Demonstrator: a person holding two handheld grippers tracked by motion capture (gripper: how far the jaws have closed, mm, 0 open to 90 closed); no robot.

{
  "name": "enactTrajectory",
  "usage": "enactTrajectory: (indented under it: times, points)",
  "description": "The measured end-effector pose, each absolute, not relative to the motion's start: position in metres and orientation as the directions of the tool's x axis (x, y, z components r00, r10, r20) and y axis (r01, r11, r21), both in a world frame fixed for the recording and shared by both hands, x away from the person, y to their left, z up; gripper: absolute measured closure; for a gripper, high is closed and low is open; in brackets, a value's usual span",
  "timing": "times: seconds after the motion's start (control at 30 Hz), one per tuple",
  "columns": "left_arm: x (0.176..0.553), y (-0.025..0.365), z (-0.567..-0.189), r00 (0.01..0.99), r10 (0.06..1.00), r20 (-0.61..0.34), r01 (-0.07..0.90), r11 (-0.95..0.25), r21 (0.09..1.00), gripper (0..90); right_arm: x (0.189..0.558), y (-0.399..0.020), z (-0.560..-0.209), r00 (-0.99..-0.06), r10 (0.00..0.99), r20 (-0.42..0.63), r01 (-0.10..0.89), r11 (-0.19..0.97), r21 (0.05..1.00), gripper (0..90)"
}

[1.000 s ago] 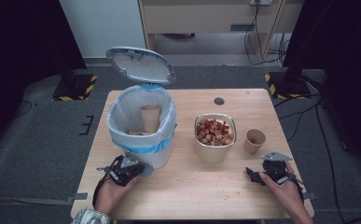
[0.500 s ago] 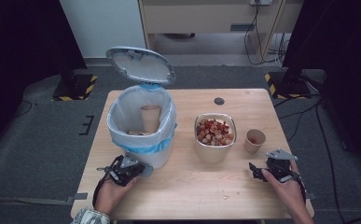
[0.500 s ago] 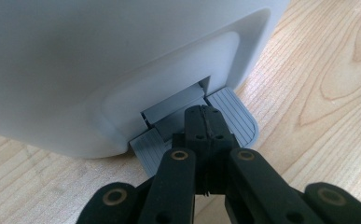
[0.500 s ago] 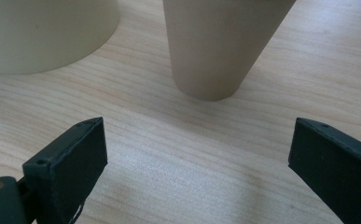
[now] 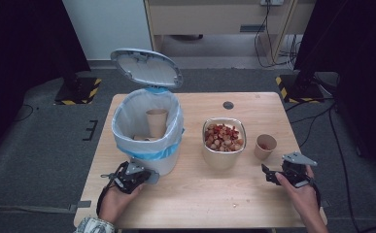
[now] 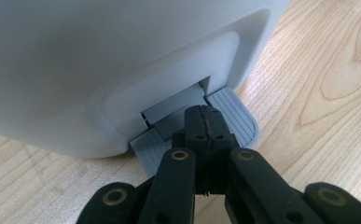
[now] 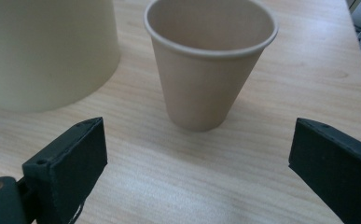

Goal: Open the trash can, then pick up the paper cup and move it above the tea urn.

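1. The left gripper [image 5: 136, 175] lay low at the foot of the white bin [image 5: 149, 145], near the front left of the bench [image 5: 195, 204], held in the person's left hand [image 5: 115, 201]
2. Its fingers [image 6: 205, 122] were pressed together with nothing between them, and their tips rested on the grey ribbed pedal [image 6: 234, 116] that juts out from the base of the bin (seen close in the left gripper view)
3. The bin's lid [image 5: 146, 67] stood tipped up and back, leaving the mouth uncovered; a light liner with a blue edge was folded over the rim
4. Inside the bin a paper cup [image 5: 156, 122] stood upright against the far wall, with another brown piece lying low beside it
5. The right gripper [image 5: 278, 175] sat at the front right of the bench in the right hand [image 5: 304, 199], aimed toward a small paper cup [image 5: 265, 146]
6. Its fingers [image 7: 71, 161] stood wide apart and gripped nothing; the small cup stood upright on the bench ahead of the gap between them, untouched
7. That cup held a little something reddish at its bottom in the high view
8. Just to its left stood a pale tub [image 5: 223, 145] filled with red and tan pieces, close to the cup but not touching it
9. A few red crumbs [image 5: 234, 205] lay loose on the bench in front of the tub
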State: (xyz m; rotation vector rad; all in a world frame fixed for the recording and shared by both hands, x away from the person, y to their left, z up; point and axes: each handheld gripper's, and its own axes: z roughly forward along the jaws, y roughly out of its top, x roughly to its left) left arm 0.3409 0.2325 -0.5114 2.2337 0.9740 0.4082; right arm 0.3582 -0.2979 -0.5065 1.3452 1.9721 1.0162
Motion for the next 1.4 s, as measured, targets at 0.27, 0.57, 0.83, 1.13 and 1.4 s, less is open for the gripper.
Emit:
enactTrajectory:
  times: [0.27, 0.57, 0.83, 1.13, 1.4]
  points:
    - [0.341, 0.233, -0.511, 0.675, 0.738, 0.021, 0.533, -0.507, 0.678, 89.8, 0.360, -0.299, -0.495, -0.359, 0.933, -0.008, 0.502, 0.200, 0.842, 4.5]
    - [0.341, 0.233, -0.511, 0.676, 0.737, 0.022, 0.532, -0.508, 0.678, 89.8, 0.369, -0.296, -0.492, -0.364, 0.931, -0.004, 0.505, 0.201, 0.840, 4.5]
    - [0.341, 0.232, -0.512, 0.676, 0.737, 0.023, 0.530, -0.508, 0.679, 89.8, 0.377, -0.294, -0.492, -0.356, 0.934, 0.015, 0.512, 0.181, 0.839, 4.2]
    - [0.341, 0.232, -0.512, 0.676, 0.736, 0.023, 0.530, -0.508, 0.679, 89.8, 0.393, -0.291, -0.497, -0.338, 0.941, 0.022, 0.512, 0.164, 0.843, 4.9]
    - [0.341, 0.232, -0.512, 0.678, 0.735, 0.025, 0.528, -0.510, 0.679, 89.8, 0.407, -0.285, -0.503, -0.320, 0.947, 0.025, 0.511, 0.150, 0.846, 7.3]
